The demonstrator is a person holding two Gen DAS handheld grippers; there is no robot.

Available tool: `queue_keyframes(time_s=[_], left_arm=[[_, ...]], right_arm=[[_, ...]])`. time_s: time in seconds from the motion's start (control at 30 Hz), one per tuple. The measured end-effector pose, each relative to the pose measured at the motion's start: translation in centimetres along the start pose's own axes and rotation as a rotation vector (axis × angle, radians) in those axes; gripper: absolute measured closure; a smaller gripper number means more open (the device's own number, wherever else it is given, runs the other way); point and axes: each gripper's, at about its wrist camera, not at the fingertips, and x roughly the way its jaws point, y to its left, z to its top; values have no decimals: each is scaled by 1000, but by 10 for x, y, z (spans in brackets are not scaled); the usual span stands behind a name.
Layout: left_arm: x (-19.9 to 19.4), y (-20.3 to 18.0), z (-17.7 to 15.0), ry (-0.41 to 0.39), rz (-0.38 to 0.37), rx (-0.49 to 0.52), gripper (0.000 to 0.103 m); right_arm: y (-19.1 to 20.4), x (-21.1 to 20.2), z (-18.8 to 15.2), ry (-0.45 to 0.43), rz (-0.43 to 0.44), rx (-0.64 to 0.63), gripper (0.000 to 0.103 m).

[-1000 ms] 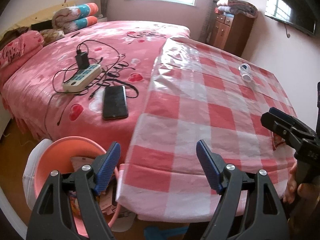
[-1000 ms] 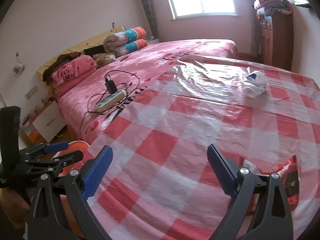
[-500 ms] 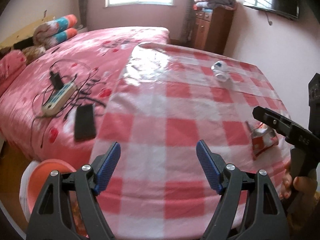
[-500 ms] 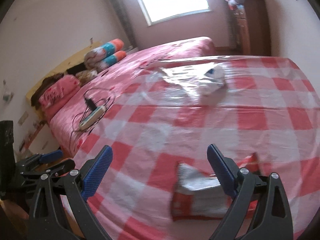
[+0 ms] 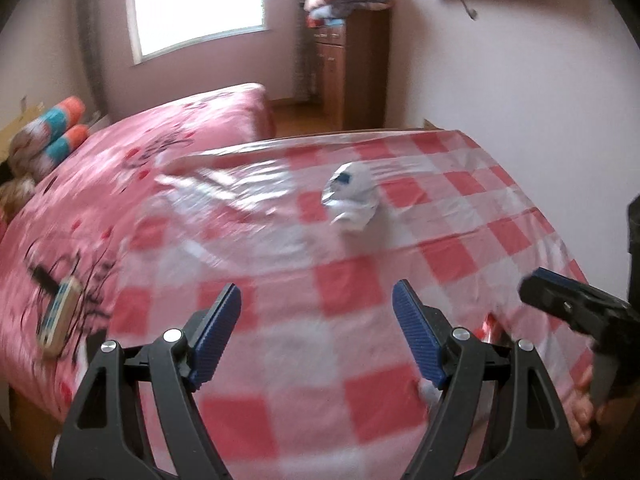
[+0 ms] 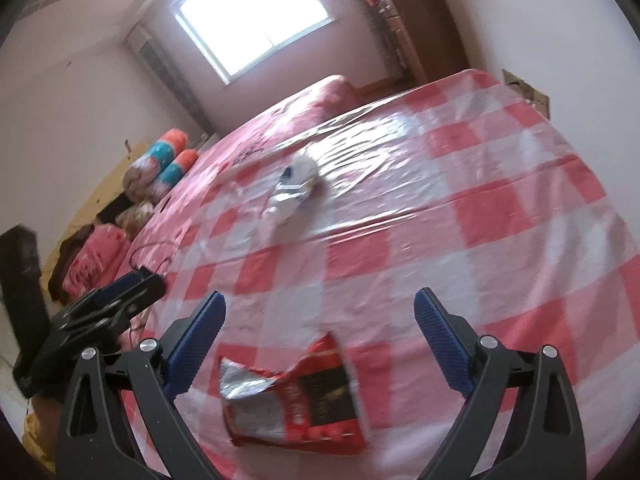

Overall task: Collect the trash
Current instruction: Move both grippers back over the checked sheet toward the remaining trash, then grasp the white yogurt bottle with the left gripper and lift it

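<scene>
Both grippers swung right — red wrapper (image 6: 294, 396) (torn) now between right gripper's (image 6: 320, 340) jaws.

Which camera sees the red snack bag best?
The right wrist view: the torn red snack bag lies whole between the open right gripper fingers. The left wrist view shows only a red sliver behind a finger.

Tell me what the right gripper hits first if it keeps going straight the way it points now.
Probably the torn red snack wrapper, lying flat on the checked tablecloth just ahead between the right gripper's open fingers. The crumpled white wrapper lies farther on. Depth is unclear through the blur.
</scene>
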Motion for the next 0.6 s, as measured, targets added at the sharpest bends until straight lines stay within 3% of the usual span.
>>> queue_keyframes(time_s=[0.2, 0.6], left_arm=[[57, -30, 38, 42, -23, 87, 24], [136, -38, 78, 138, -47, 106, 24]], right_arm=[[-16, -6, 5, -8, -11, 18, 9], [-24, -2, 10, 23, 14, 28, 9]])
